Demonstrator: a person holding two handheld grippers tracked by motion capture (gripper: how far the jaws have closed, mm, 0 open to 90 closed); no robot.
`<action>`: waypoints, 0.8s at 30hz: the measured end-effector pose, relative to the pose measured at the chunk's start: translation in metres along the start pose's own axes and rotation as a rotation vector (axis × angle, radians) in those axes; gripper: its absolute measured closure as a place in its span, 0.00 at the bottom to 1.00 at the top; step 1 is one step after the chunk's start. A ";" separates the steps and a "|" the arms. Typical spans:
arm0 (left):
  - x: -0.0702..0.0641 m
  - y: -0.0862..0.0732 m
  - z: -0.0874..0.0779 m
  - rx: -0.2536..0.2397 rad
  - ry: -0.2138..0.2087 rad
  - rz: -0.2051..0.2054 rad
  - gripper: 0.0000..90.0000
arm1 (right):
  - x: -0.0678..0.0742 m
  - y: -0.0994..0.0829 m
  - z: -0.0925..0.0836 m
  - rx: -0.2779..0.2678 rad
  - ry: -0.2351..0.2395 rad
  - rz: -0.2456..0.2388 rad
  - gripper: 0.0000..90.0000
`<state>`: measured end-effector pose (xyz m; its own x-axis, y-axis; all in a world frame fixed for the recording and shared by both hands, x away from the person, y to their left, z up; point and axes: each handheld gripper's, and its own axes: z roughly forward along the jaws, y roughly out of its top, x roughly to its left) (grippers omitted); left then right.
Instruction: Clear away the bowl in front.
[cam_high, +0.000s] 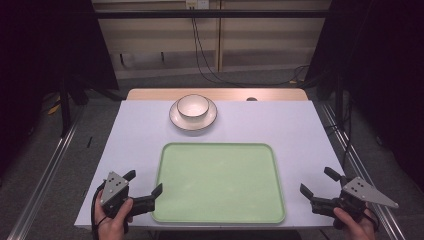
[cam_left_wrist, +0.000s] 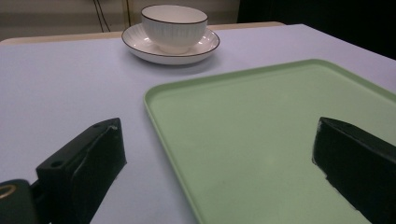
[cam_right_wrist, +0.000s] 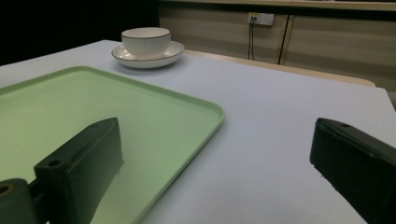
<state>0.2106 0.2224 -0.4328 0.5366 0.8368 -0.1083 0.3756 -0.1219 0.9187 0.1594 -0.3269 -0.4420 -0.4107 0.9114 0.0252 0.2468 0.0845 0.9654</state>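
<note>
L gripper (cam_high: 145, 185) is seen nearest, held at near-left table edge, jaws spread wide, nothing between them; one jaw is over the tray's left rim, the other over bare table. Green tray (cam_high: 218, 212) is laid flat at near-centre, w/ nothing on it. R gripper (cam_high: 320, 185) is held at near-right, just beside tray's right rim, jaws likewise spread, nothing pinched. Bowl (cam_high: 193, 106) is set upright on saucer (cam_high: 210, 120), well beyond tray's far edge, on white table (cam_high: 290, 130)

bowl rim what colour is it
The white bowl has a thin dark rim line, as does the plate under it; clearest in the left gripper view.
</note>
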 end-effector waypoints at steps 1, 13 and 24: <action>-0.001 0.000 -0.001 -0.001 0.009 0.003 0.02 | -0.001 0.000 0.000 -0.003 -0.004 -0.003 0.02; -0.002 0.004 0.003 0.004 0.007 0.015 0.02 | -0.003 -0.004 0.000 0.000 0.005 -0.009 0.02; -0.001 0.017 0.010 0.008 -0.016 0.057 0.03 | -0.001 -0.004 0.000 -0.001 0.020 -0.020 0.02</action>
<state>0.2238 0.2139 -0.4208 0.5696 0.8196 -0.0622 0.3499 -0.1733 0.9206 0.1590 -0.3282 -0.4460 -0.4329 0.9013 0.0114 0.2379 0.1020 0.9659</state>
